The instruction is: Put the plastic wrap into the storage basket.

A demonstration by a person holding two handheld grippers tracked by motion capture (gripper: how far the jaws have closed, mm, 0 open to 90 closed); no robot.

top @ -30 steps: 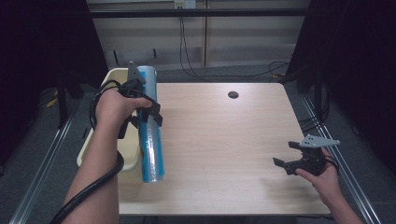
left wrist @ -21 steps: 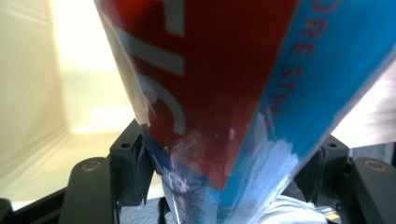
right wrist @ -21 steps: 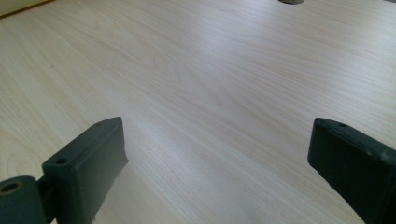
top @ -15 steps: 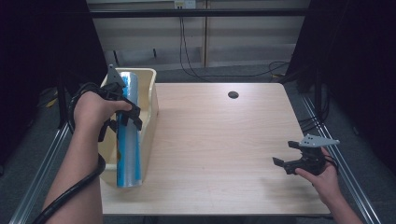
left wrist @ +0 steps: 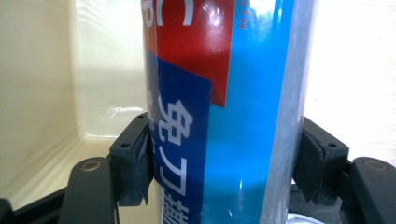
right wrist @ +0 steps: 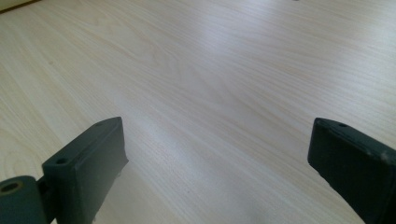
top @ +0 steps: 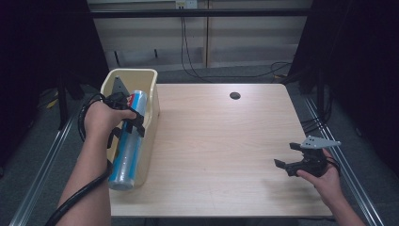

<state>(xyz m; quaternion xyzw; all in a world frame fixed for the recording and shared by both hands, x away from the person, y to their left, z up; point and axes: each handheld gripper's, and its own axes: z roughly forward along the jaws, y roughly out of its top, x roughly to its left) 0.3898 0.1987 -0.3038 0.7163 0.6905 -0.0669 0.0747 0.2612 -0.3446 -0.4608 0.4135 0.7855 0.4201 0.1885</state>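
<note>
The left tool (top: 126, 112) has carried the long blue plastic-wrapped roll with the red-and-blue printed label (top: 127, 141) sideways off the pale wooden worktop (top: 221, 141) and over the cream plastic rectangular bin (top: 151, 108) at the worktop's left edge. A second ago the roll hung over the wood; now it lies along the length of the bin, its far end reaching ahead of the tool toward the bin's back wall and its near end jutting past the tool toward the person. In the left gripper view the tool's black jaws pinch the roll (left wrist: 224, 116) from both sides, with the bin's cream wall just behind it.

So the carry looks nearly finished: what remains is likely lowering the roll and letting go.

The right tool (top: 301, 162) has not moved; it rests low near the worktop's right edge, jaws spread wide over bare wood, holding nothing.
</note>
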